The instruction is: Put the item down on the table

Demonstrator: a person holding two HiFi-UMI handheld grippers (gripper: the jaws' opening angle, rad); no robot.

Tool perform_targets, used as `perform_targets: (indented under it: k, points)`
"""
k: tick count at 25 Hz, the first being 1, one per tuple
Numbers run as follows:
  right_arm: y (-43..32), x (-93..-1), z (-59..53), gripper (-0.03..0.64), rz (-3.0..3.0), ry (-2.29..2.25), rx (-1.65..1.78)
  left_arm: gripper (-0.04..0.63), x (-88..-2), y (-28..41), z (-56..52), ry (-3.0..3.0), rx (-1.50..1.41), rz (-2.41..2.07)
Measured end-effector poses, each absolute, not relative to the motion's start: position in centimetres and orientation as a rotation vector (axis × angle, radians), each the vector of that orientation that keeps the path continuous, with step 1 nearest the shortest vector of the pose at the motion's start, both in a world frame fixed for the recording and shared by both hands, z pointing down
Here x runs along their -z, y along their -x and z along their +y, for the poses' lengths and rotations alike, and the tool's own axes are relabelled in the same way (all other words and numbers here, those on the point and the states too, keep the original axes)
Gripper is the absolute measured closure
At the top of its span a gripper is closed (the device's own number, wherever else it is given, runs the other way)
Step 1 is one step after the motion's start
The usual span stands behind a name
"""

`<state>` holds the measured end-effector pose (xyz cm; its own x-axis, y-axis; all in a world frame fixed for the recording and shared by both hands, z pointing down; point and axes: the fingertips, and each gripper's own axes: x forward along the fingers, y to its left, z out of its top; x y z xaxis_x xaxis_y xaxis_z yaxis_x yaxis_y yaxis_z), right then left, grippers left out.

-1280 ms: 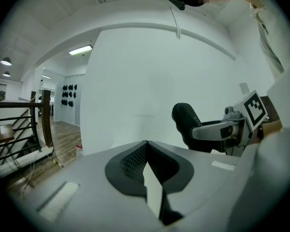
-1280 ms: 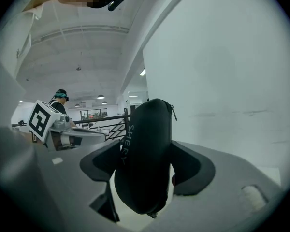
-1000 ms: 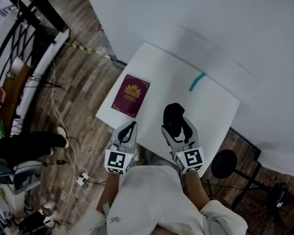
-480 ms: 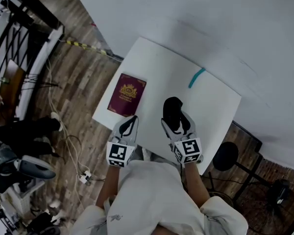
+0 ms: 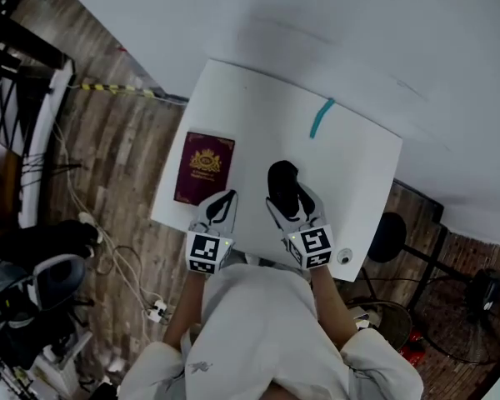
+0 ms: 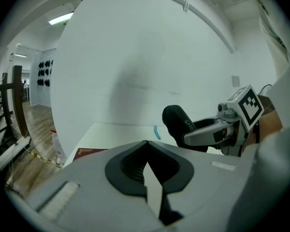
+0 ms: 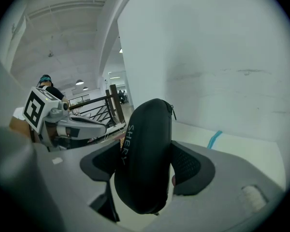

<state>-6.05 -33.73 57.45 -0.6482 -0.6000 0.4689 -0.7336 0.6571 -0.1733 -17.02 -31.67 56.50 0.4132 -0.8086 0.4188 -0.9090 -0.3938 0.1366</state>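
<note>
Case (image 5: 280, 182), black and zipped, clamped in right gripper (image 5: 290, 207) over table (image 5: 354, 161) centre: lower squarely onto bare top, clear of passport (image 5: 204, 167) at 9 o'clock, then release; left gripper (image 5: 222, 205) closed, empty.

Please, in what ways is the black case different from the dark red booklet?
The black case is rounded and bulky; the dark red booklet is flat and thin. The case is gripped between the jaws of the right hand-held gripper; the booklet lies flat on the white table. The case bears pale lettering, the booklet a gold emblem. Both are dark and closed.
</note>
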Motion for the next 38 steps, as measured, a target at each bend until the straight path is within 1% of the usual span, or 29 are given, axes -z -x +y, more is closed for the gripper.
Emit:
perform_targets:
  k: [7,13,19,38]
  points:
    - [6.6,-60.2,-33.8,0.29,-2.427,-1.07,-0.562,0.577,-59.1,17.1,-33.0,-2.323,-0.455,-1.377]
    - [6.2,-61.9,-33.3,0.29,-2.372,-1.068,-0.607,0.577,-60.0,15.9,-32.9,-2.327,-0.496,-1.303]
    - [7.5,-64.5,-34.1,0.29,-2.314,-1.056,-0.642,0.577,-62.1,16.6,-34.2,-2.325,-0.524,-1.239]
    - [8.0,-69.9,-33.3,0.29,-2.191,-1.031,-0.736,0.577,-65.1,15.3,-34.3,-2.314,-0.583,-1.073]
